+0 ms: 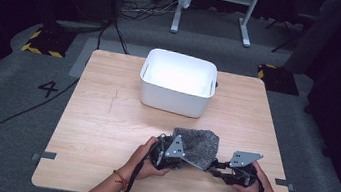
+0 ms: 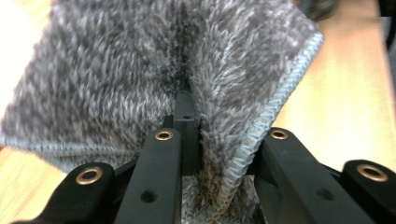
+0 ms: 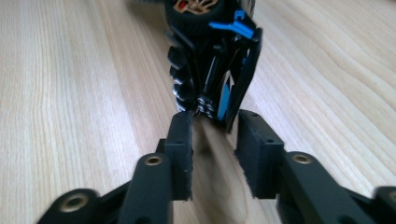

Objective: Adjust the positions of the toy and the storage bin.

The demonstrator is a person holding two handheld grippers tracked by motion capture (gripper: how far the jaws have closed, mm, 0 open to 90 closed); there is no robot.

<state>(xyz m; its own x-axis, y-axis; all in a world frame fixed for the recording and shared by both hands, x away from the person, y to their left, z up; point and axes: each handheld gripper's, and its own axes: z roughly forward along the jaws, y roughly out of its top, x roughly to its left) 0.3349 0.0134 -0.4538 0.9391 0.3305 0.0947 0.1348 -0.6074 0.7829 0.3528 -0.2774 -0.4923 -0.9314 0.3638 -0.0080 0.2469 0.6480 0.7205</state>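
A grey fluffy cloth point(image 1: 199, 144) with a stitched hem is bunched up near the table's front edge. My left gripper point(image 1: 182, 158) is shut on a fold of it. In the left gripper view the cloth point(image 2: 140, 70) rises over the jaws and its hem point(image 2: 261, 126) runs down between them at my left gripper point(image 2: 201, 122). Just right of the cloth lies a small black toy car point(image 1: 215, 166) with blue parts. My right gripper point(image 1: 223, 168) reaches it from the right. In the right gripper view the toy car point(image 3: 212, 70) has its near end pinched between the tips of my right gripper point(image 3: 211, 122).
A white plastic bin point(image 1: 178, 82) stands at the back middle of the wooden table point(image 1: 103, 132). Bare wood lies to the left of the hands and between the hands and the bin. Cables run over the grey floor beyond the table's left side.
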